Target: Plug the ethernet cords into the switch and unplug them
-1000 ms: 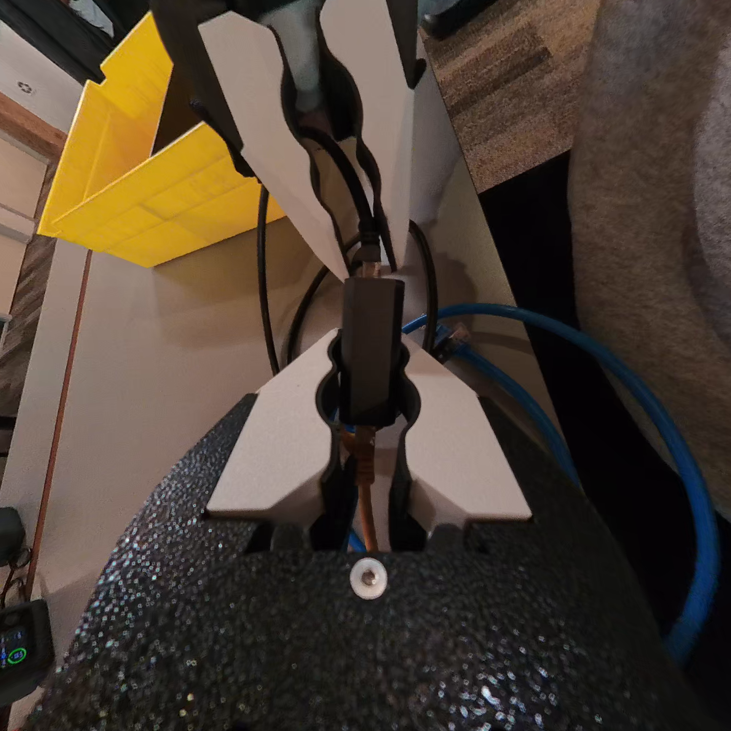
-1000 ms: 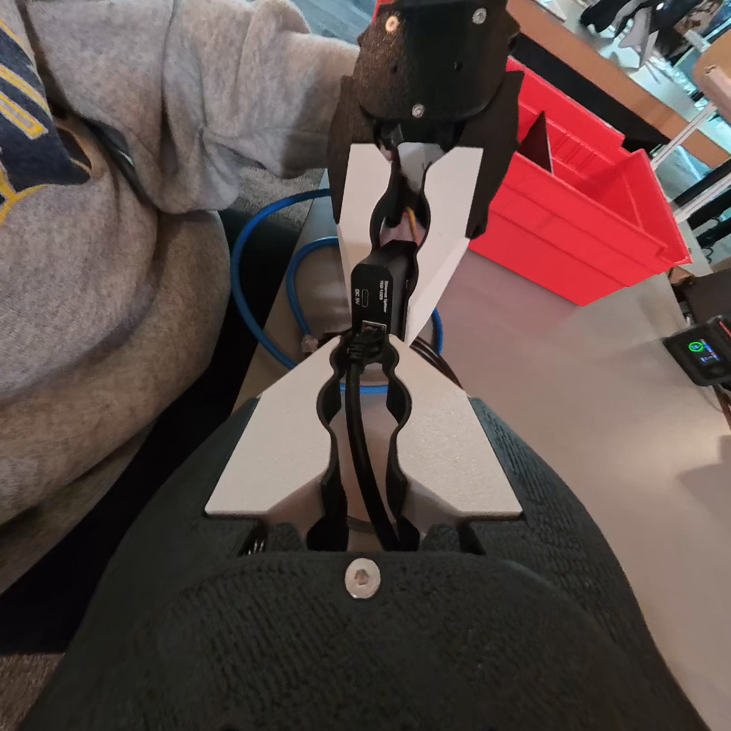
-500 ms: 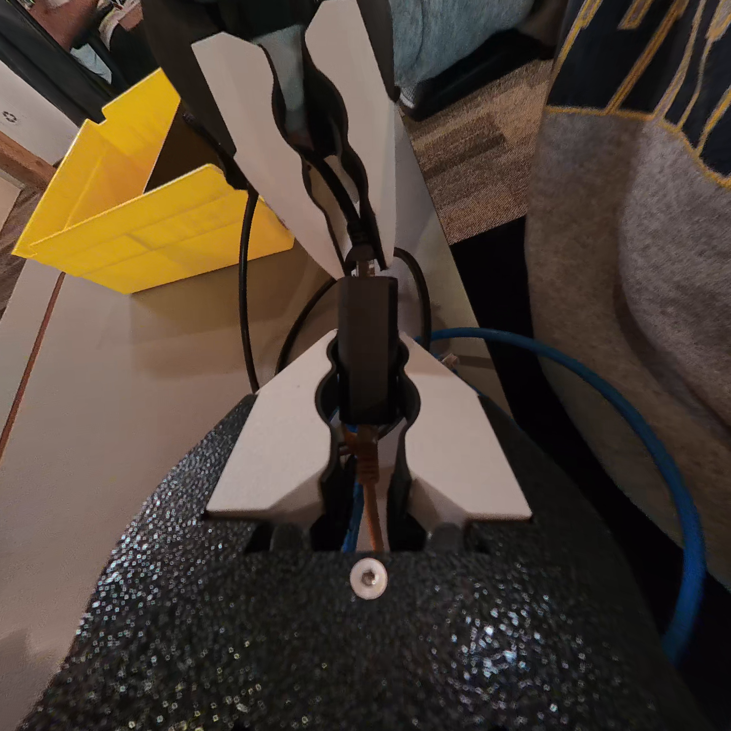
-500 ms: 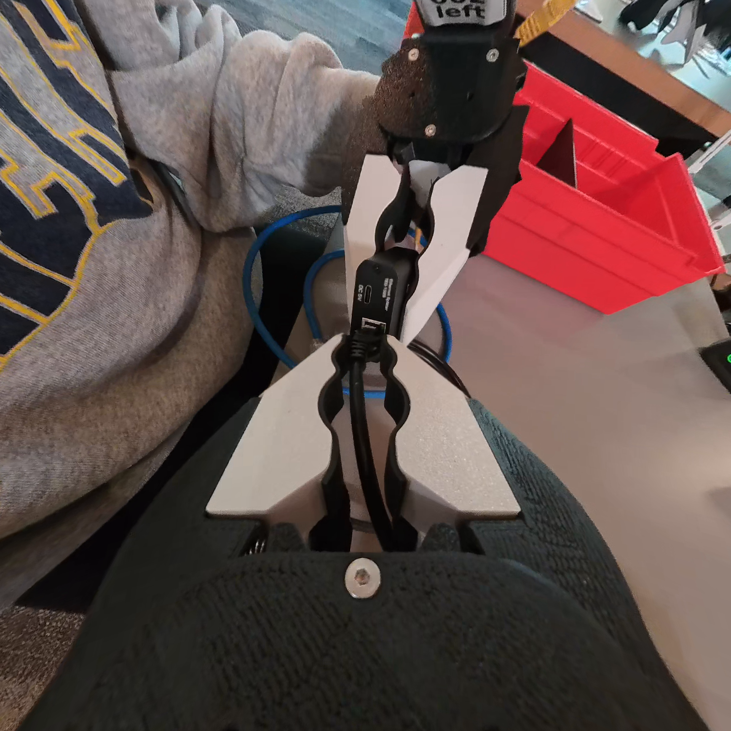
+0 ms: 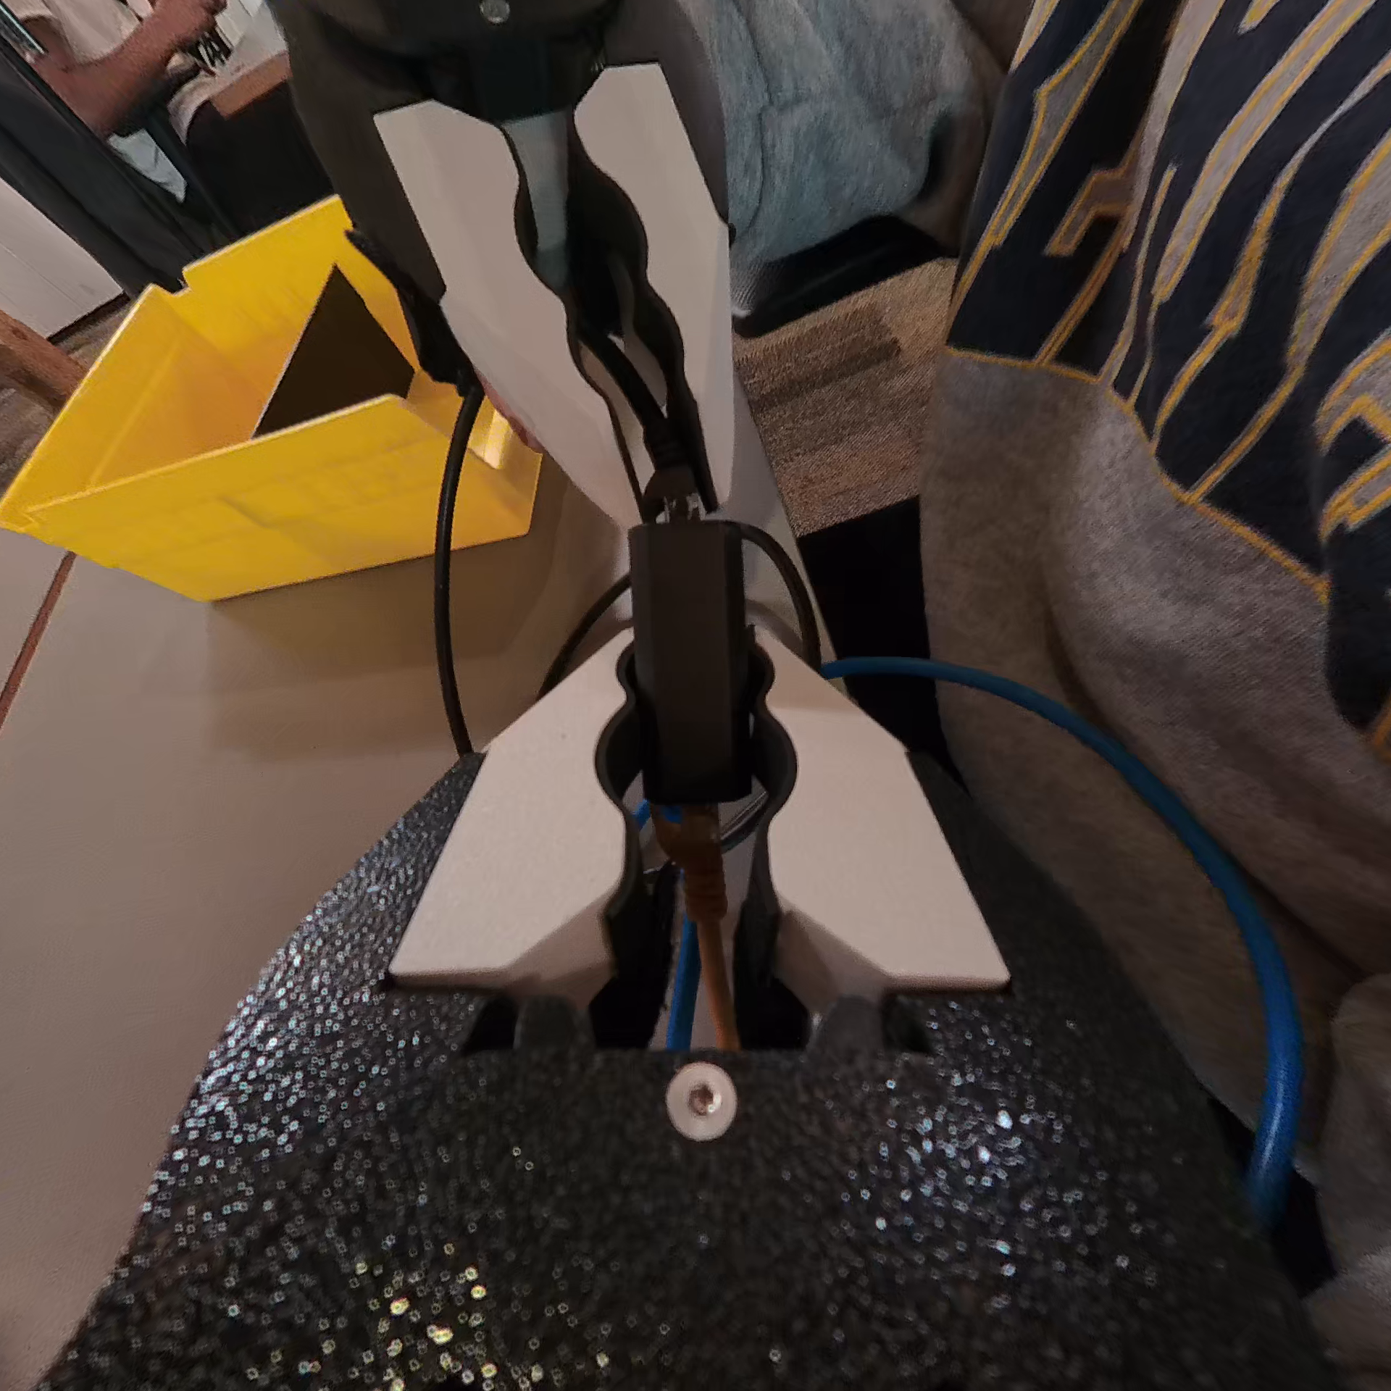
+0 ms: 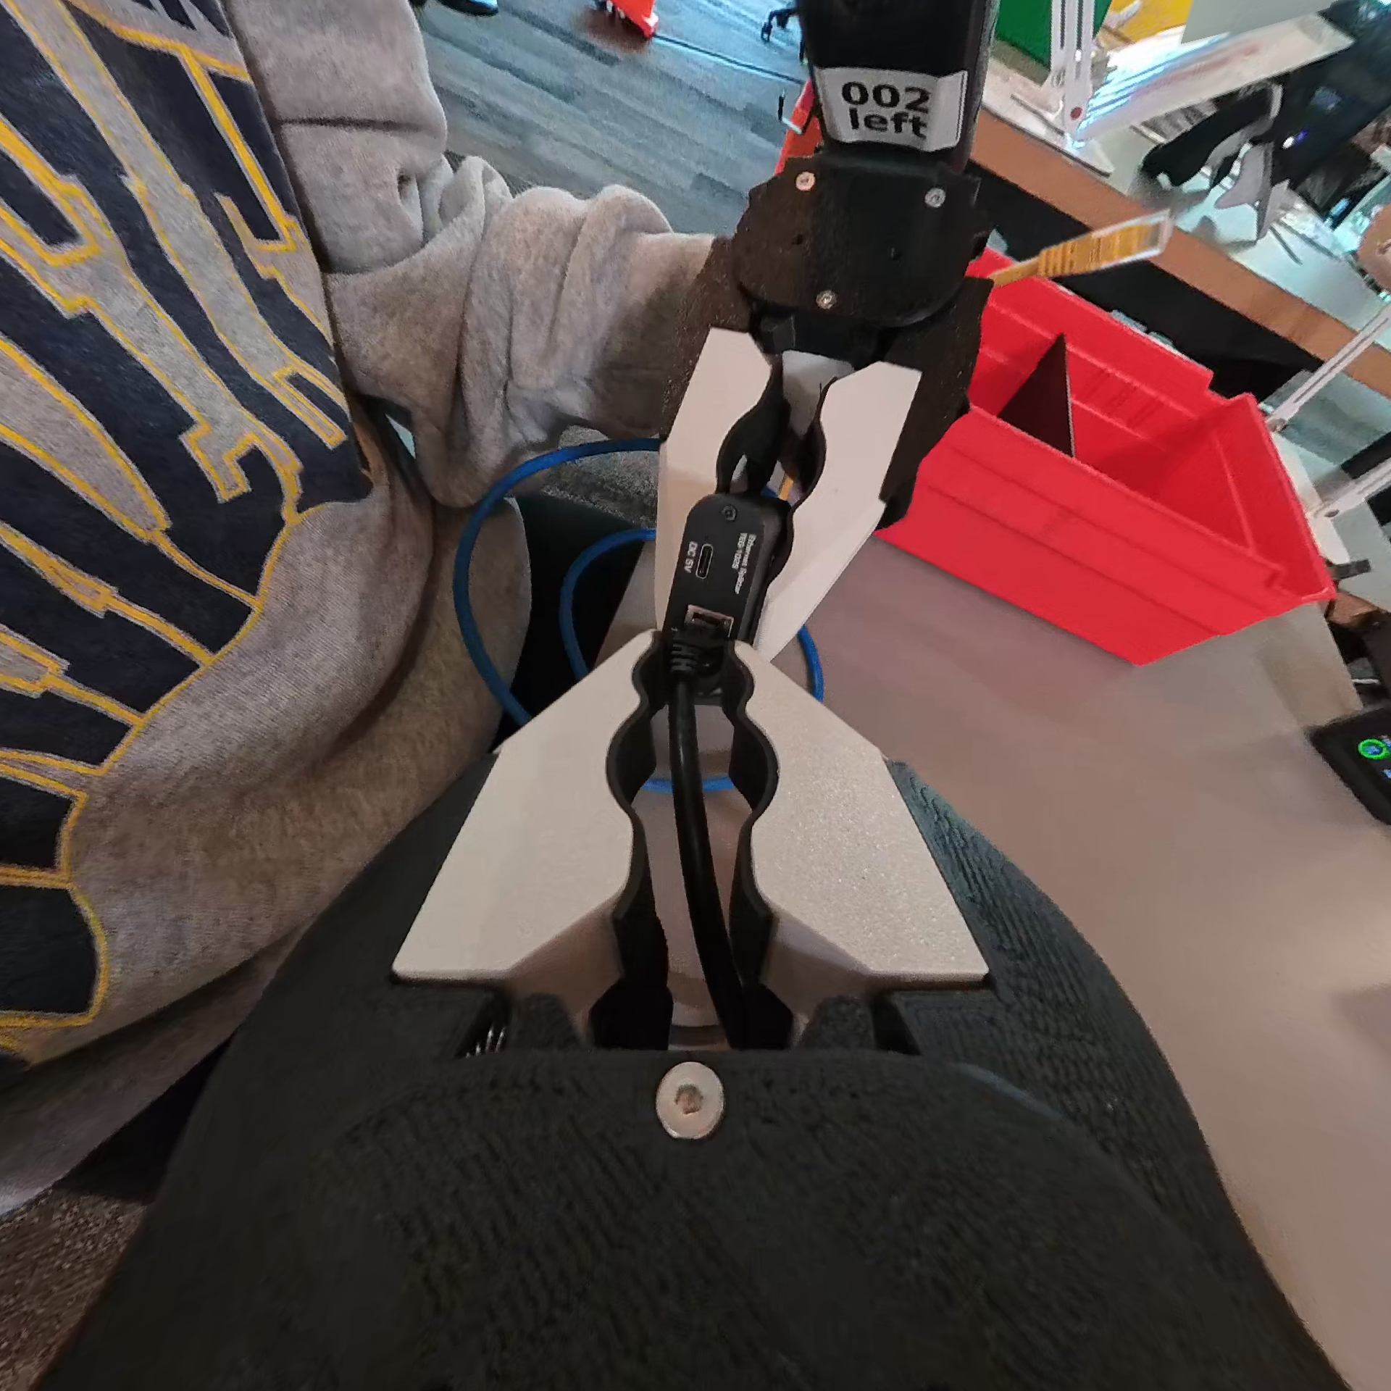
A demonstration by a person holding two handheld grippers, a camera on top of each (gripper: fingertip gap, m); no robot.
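Left wrist view: the left gripper [image 5: 696,722] is clamped around the black switch [image 5: 691,662], steadying it in the air. Opposite, the right gripper [image 6: 696,662] pinches the black cord [image 6: 696,813], its plug [image 6: 704,628] seated at the switch's port between the fingertips, likely for insertion or pulling.

Beige tabletop [image 5: 226,753]; yellow bin [image 5: 248,482] far left, red bin [image 6: 1114,527] far right; patterned carpet [image 5: 828,376] beyond.

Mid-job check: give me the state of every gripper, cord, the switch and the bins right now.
left gripper: shut on the switch.
right gripper: shut on the black cord.
switch: held off the table.
black cord: plug at the switch's port; seating unclear.
orange cord: plugged into the switch.
blue cord: looped, its end hidden.
yellow bin: upright.
red bin: upright.
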